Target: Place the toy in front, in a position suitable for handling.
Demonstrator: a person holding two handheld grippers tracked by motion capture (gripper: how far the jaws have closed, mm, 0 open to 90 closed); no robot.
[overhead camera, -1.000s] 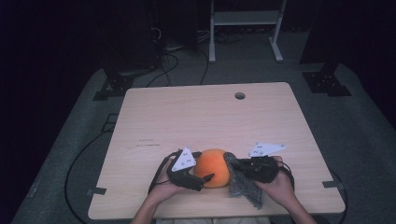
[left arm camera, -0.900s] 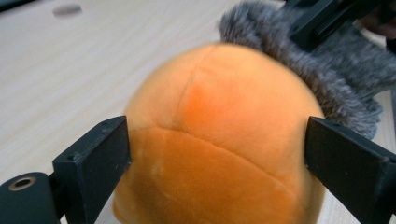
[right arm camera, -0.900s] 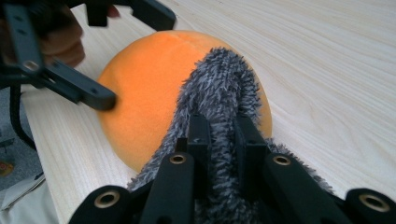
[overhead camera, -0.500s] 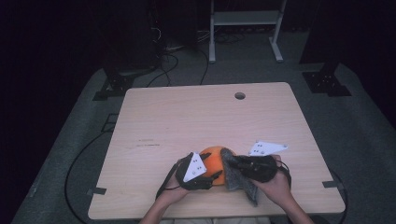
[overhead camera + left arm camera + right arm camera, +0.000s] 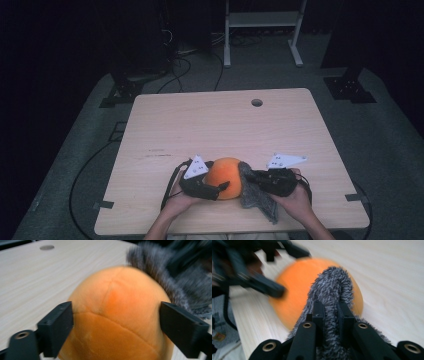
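Grey fuzzy cloth (image 5: 256,192), clamped in right claw (image 5: 329,312), trails toward the person; left claw (image 5: 115,322) wide around orange plush (image 5: 225,177).

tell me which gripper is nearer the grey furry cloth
Right. The right gripper is shut on the grey furry cloth, pinching it between its jaws. The left gripper sits across the orange plush ball, which its jaws, just opening, straddle; the cloth lies beyond it.

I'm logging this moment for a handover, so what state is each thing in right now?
Orange plush ball: on the table, between the left gripper's jaws.
Grey fuzzy cloth: draped against the ball, pinched by the right gripper.
Left gripper: jaws wide around the ball, just been opening.
Right gripper: shut on the cloth.
Table: bare wood beyond them.
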